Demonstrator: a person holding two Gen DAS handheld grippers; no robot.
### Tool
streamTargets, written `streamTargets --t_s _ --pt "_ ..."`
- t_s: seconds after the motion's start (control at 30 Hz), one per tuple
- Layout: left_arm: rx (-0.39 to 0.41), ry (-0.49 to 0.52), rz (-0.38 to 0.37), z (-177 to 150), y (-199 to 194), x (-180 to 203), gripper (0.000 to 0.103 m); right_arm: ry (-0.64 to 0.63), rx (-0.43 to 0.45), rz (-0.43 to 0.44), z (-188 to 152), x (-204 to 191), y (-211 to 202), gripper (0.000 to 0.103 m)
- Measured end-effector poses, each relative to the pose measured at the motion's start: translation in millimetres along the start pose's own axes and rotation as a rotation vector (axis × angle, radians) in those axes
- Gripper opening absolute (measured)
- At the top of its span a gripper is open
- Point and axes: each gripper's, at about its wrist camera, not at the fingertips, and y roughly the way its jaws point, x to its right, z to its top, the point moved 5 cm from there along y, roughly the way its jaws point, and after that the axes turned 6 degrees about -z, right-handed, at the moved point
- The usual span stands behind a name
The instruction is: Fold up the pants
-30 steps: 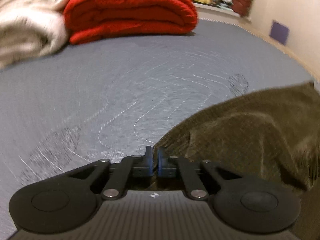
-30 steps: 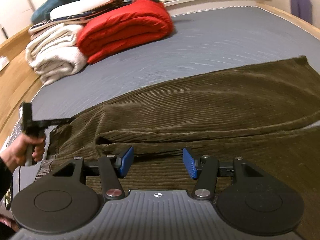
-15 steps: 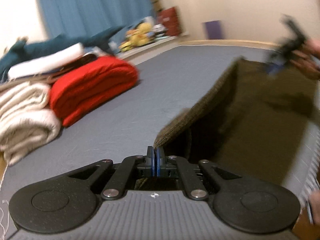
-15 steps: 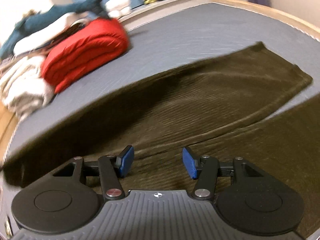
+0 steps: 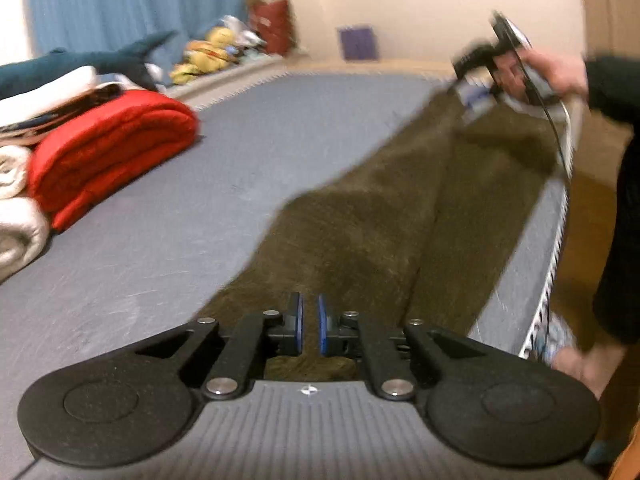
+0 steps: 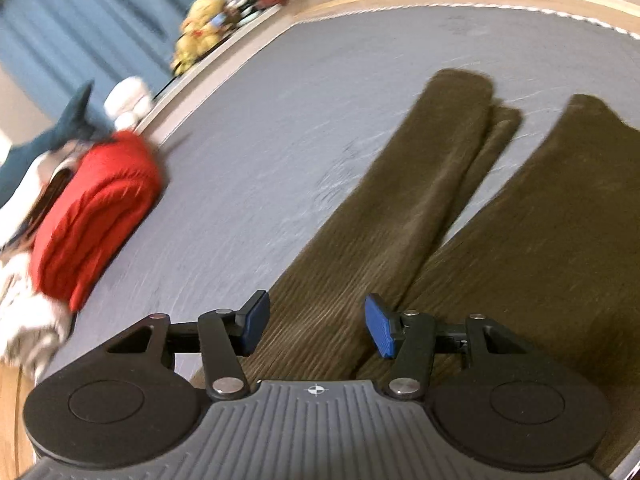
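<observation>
- While the olive-brown corduroy pants (image 5: 360, 232) lie spread on the grey-covered bed (image 5: 180, 220), I log the step as the lengthwise fold, bringing one leg onto the other; it looks only partly done.
- Left tongs (image 5: 310, 328): blue pads a narrow slit apart, no cloth between them, poised over the near end of the pants.
- Right tongs (image 6: 316, 326): pads well apart, nothing clamped, corduroy lying beneath the gap. From the left wrist I see them held in a hand (image 5: 556, 72) at the far end of the cloth.
- Long axis: in the left view it runs from my left tongs away and to the right, along the bed's near edge, to the right tongs.
- Pointing: in the right view both legs run away from the tongs, hems farthest, toward the wooden bed rim. A wedge of grey sheet separates the legs at the hem end.
- Next move, my judgement: take the outer leg near its hem, lay it square on its partner, edges matched, then fold across the length.
- Off-task: folded red quilted blanket (image 5: 108, 148), well apart to the left.
</observation>
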Motion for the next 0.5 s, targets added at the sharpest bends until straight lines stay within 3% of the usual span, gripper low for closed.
streamTargets --t_s 0.07,0.13,0.27,0.5 --pt "-0.055 0.085 -0.035 0.3 18.1 17.9 0.009 0.038 0.015 -0.009 10.6 18.7 6.0 0.033" --pt "-0.099 0.143 -0.073 -5.6 33.0 31.5 0.014 0.077 0.008 -0.002 18.0 35.4 15.3 0.026" --pt "-0.151 0.185 -0.125 -15.1 56.5 40.6 0.03 0.13 -0.048 0.048 23.1 57.3 39.9 0.026" --pt "-0.208 0.183 -0.156 -32.0 78.6 42.1 0.035 0.159 -0.097 0.057 26.6 72.0 77.1 0.029"
